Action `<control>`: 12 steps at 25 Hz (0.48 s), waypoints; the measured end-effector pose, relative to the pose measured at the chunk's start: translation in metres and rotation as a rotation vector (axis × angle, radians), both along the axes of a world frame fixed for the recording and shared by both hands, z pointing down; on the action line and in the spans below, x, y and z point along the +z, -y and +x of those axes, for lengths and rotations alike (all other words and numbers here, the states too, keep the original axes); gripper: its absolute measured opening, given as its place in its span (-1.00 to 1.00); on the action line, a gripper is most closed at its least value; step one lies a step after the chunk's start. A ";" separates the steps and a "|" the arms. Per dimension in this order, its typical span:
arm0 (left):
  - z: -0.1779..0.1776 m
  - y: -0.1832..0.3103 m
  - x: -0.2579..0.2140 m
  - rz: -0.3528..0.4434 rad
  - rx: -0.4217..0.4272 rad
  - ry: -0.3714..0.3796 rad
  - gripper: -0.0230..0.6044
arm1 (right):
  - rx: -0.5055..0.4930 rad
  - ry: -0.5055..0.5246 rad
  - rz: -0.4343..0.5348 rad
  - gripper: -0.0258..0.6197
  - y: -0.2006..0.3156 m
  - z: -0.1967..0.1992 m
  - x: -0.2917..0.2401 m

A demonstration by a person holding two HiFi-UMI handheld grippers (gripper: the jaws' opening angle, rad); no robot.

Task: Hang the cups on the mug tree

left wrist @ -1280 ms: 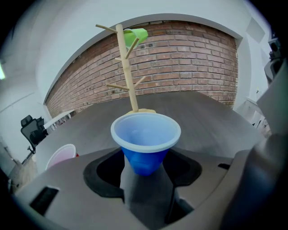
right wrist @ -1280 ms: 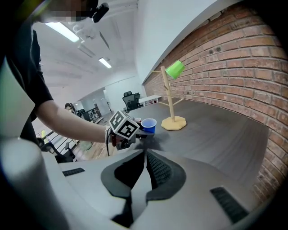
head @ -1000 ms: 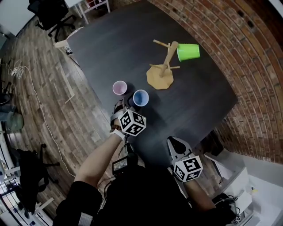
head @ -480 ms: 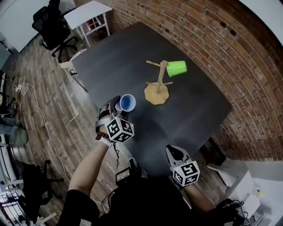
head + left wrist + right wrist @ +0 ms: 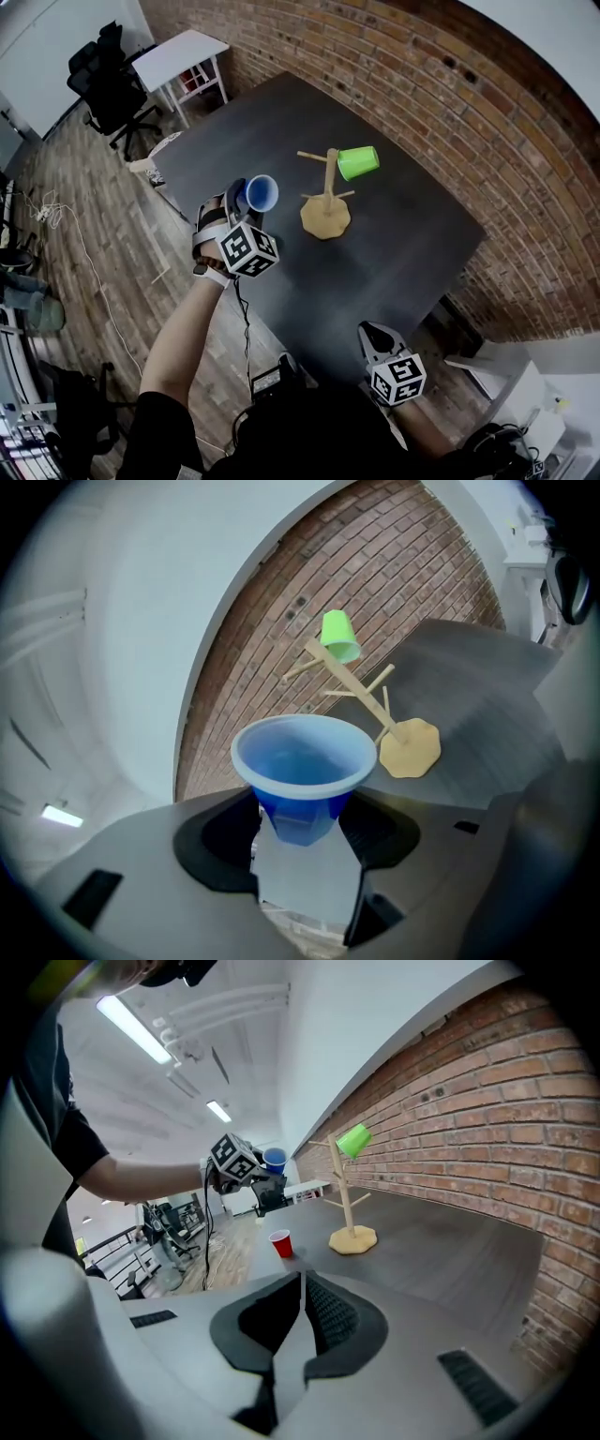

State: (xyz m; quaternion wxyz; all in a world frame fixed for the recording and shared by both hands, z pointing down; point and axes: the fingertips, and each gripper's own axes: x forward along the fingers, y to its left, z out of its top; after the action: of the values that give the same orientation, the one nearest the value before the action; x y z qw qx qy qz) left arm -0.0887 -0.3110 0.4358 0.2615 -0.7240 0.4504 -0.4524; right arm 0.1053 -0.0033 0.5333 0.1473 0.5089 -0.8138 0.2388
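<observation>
- Dark table (image 5: 403, 253): tree (image 5: 325, 199), green cup (image 5: 357, 162) hung.
- Your left gripper (image 5: 232, 204): clamped on blue cup (image 5: 260, 194), now lifted off table; hang it next.
- Right gripper (image 5: 373, 337): closed, empty.

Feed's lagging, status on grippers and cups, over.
Left gripper shut on blue cup, above table. Right gripper shut, empty. Green cup hung on mug tree; red cup on table. Nothing blocks tree.

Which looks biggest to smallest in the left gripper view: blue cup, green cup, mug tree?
1. blue cup, inflated by sitting nearest the camera
2. mug tree
3. green cup
</observation>
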 end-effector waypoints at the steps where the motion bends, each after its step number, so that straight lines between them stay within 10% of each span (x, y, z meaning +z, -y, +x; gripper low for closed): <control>1: 0.002 0.005 -0.003 0.007 0.002 0.014 -0.06 | 0.010 0.003 -0.001 -0.80 -0.002 0.002 0.000; 12: 0.036 0.054 -0.021 0.086 0.059 0.231 -0.06 | 0.091 0.015 -0.013 -0.80 -0.020 0.018 -0.002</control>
State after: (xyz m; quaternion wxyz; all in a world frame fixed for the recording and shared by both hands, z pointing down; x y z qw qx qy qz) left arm -0.0527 -0.3647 0.4146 0.3557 -0.6680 0.4147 -0.5053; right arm 0.1235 0.0163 0.5312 0.1334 0.5427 -0.7892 0.2545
